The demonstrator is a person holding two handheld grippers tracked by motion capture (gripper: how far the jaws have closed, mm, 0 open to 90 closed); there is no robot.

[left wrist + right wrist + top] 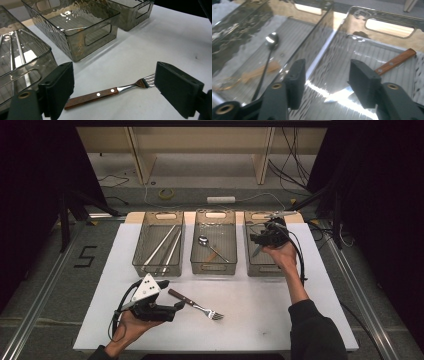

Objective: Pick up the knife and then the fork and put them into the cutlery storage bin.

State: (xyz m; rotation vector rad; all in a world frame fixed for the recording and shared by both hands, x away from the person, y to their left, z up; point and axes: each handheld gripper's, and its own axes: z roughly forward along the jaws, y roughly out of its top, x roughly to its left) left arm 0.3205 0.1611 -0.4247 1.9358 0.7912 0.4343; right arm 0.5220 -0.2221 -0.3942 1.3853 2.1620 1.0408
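Note:
A fork [197,305] with a brown wooden handle lies on the white table [260,315] in front of the bins. My left gripper [177,306] rests low at its handle end. In the left gripper view its jaws stand wide open around the fork [107,93] without touching it. My right gripper [257,240] hovers over the right bin [261,272], jaws open. Below it, in the right gripper view, a wooden-handled knife [395,61] lies on the bin's floor, its blade showing between the open jaws of my right gripper [327,75].
Three smoky clear bins stand in a row at the back of the table. The left bin [156,270] holds chopsticks [165,245]. The middle bin [214,269] holds a spoon [203,240] and a pale wooden utensil. Dark floor and cables surround the table.

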